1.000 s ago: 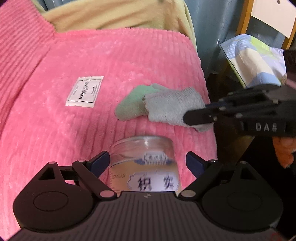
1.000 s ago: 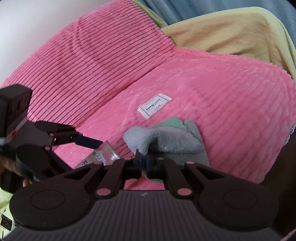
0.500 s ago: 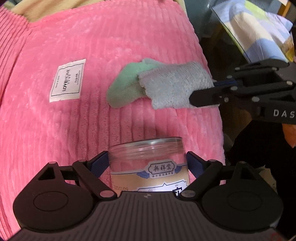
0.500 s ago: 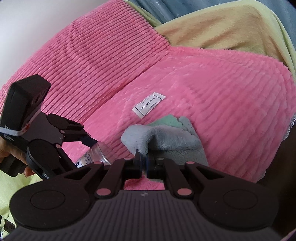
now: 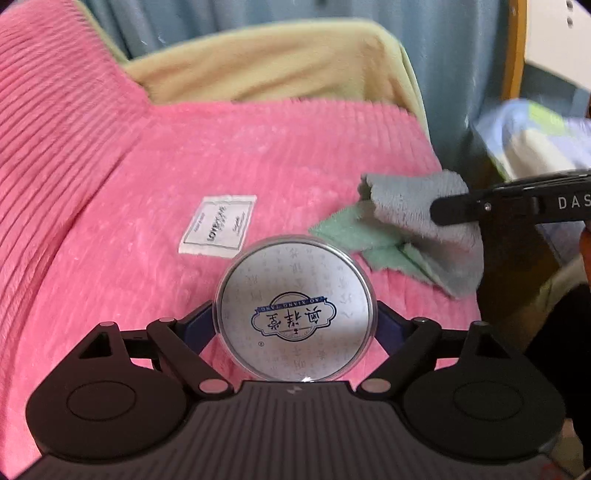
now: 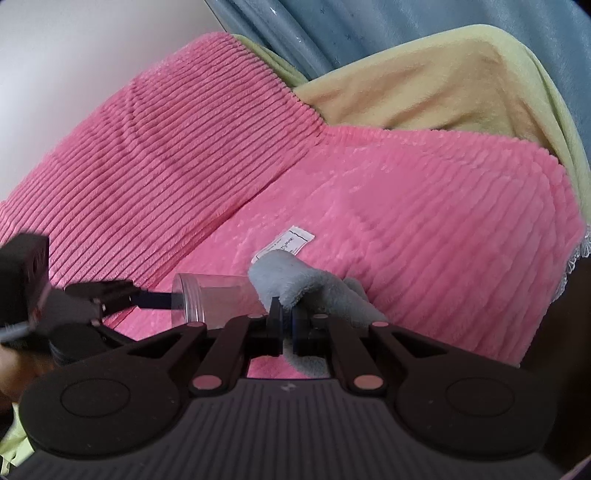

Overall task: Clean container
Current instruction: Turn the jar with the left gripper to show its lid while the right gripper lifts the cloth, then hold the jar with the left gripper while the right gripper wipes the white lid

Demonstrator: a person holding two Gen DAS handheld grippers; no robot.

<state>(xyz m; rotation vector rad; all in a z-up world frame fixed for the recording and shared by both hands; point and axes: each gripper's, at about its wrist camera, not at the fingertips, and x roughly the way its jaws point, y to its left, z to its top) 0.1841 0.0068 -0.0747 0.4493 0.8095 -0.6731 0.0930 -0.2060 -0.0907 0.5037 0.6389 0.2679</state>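
Note:
My left gripper point(image 5: 295, 325) is shut on a clear plastic jar point(image 5: 295, 310), held on its side with its round printed end facing the camera. In the right wrist view the jar point(image 6: 218, 299) lies level above the pink cover, the left gripper's fingers point(image 6: 155, 299) clamped near its threaded end. My right gripper point(image 6: 286, 325) is shut on a grey-and-green cloth point(image 6: 295, 284). The cloth's grey fold touches the jar's far end. In the left wrist view the cloth point(image 5: 417, 225) hangs from the right gripper's fingers point(image 5: 465, 208) just right of the jar.
A pink ribbed plush cover point(image 5: 155, 177) with a white sewn label point(image 5: 218, 225) lies over the seat. A yellow-green blanket point(image 6: 424, 85) sits behind it, blue curtains point(image 6: 406, 26) beyond. A wooden chair frame point(image 5: 511, 48) and a patterned fabric point(image 5: 535, 136) stand at the right.
The left gripper has lifted the jar and tipped it onto its side, its end now facing the camera. The right gripper has raised the cloth off the cover and brought it against the jar.

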